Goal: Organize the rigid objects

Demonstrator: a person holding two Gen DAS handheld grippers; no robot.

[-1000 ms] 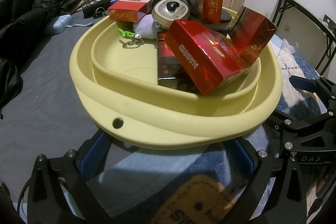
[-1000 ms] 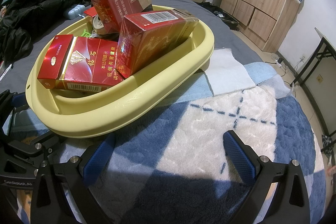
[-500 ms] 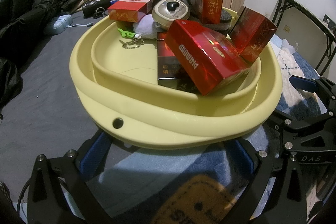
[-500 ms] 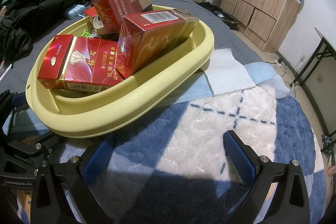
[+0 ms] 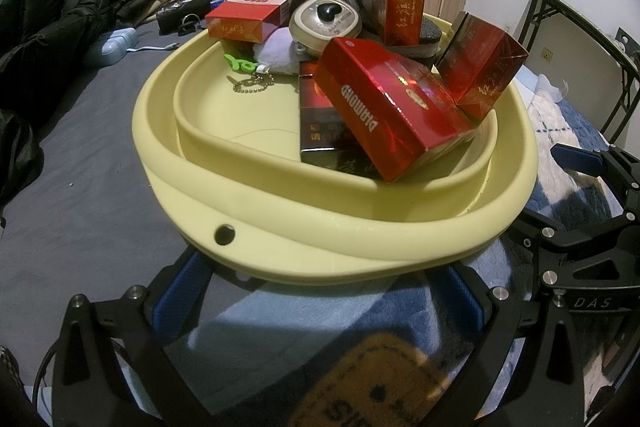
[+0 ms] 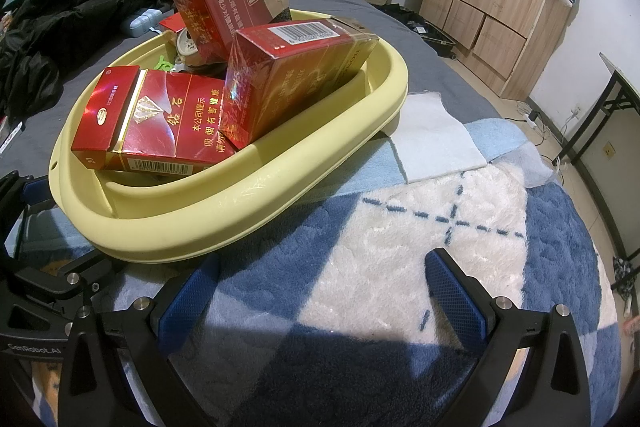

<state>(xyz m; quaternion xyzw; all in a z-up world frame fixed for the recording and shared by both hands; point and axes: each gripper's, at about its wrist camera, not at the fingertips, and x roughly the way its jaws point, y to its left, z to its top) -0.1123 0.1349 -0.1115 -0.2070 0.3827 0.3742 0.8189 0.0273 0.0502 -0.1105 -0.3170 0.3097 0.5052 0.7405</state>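
On the bed, nothing has changed over the last second; the yellow basin [image 5: 224, 195] sits just beyond both grippers, red boxes [image 5: 392, 107] piled toward its right; left gripper [image 5: 320, 291] and right gripper [image 6: 320, 283] stay wide, empty; sorting looks paused or finished.

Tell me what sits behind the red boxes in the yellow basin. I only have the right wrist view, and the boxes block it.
Observer: A round beige device with a dark button lies there, next to a white plush.
Operator: Is any of the basin floor free?
Observer: Yes. In the yellow basin the left part of the floor is bare; only a green tag on a bead chain lies at its far edge.
Operator: And the left hand-held gripper?
Observer: The left hand-held gripper is open and holds nothing, its fingers just below the basin's near rim.
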